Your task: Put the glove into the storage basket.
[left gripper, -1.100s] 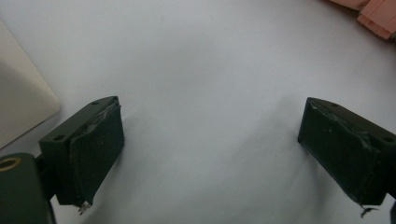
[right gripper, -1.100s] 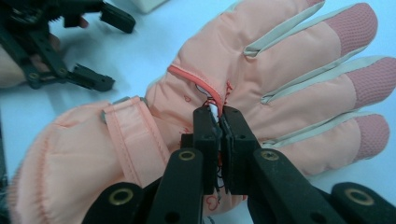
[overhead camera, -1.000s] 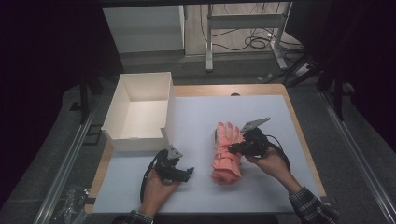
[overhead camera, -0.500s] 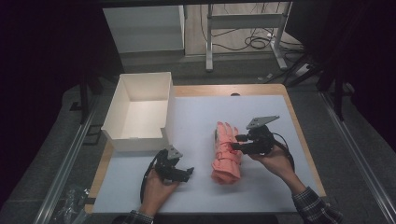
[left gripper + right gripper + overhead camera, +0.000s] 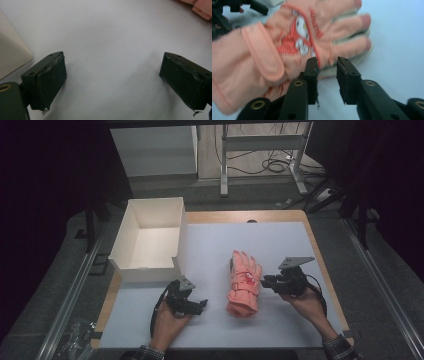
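A pink glove (image 5: 244, 283) lies on the white table (image 5: 280, 245), a bit right of the middle of the high view. Its fingers point to the top of the frame and its cuff points to the bottom. It has a red and white picture sewn on the back.

The right gripper (image 5: 265, 281) is at the right side of the glove in the high view, very close to its edge. A hand (image 5: 309, 304) holds it from the lower right. In the right gripper view, the right gripper (image 5: 327, 65) has its jaws a little way apart, with a narrow gap. The glove (image 5: 294, 47) sits just past the jaw tips, in the upper left and middle of that frame. The left jaw tip is at the glove's edge, but I cannot tell if it touches. Nothing is gripped between the jaws.

The left gripper (image 5: 200, 306) is in the lower left of the high view, held by the other hand (image 5: 167, 322). It is apart from the glove. In the left gripper view, the left gripper (image 5: 112, 75) has its jaws wide apart, with bare white table between them. A bit of pink glove (image 5: 202, 7) shows in the upper right corner there.

A white box (image 5: 147, 240) with no lid sits in the upper left part of the table, just above the left gripper. A corner of the box (image 5: 10, 55) shows at the left edge of the left gripper view.
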`<state>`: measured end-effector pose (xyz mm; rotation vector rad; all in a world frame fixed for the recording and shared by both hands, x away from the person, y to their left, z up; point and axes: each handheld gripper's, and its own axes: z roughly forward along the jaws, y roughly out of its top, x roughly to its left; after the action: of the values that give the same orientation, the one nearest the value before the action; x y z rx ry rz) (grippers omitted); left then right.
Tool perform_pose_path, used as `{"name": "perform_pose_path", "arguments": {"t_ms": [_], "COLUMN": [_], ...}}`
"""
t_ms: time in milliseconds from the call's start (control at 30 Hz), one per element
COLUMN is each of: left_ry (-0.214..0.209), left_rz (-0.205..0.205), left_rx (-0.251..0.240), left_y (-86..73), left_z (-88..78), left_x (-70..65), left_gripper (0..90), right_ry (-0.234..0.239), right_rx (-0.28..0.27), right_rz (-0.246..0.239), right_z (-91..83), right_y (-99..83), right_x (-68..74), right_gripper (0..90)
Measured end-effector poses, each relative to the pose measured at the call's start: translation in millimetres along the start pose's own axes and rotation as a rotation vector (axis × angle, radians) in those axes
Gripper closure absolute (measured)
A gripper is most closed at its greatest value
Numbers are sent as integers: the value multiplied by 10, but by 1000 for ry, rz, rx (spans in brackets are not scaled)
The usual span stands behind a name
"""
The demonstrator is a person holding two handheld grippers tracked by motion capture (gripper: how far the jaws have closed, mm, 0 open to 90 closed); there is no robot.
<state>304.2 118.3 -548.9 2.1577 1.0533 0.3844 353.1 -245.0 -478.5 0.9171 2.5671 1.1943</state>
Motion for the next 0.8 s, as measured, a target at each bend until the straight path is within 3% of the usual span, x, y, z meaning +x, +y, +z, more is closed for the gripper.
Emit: {"name": "perform_pose_path", "arguments": {"t_ms": [167, 367, 800], "left_ry": [0, -1, 0], "left_rz": [0, 1, 0], "left_rx": [0, 1, 0], "left_y": [0, 0, 0], "left_z": [0, -1, 0], "left_x": [0, 1, 0], "left_gripper": [70, 70, 70], "right_ry": [23, 66, 121], "right_rx": [32, 64, 62], "right_rz": [-2, -26, -28], "right_z": [60, 145, 284], "right_y": [-208, -400, -404], "right_x": [69, 209, 328], "right_gripper": [831, 852, 845]}}
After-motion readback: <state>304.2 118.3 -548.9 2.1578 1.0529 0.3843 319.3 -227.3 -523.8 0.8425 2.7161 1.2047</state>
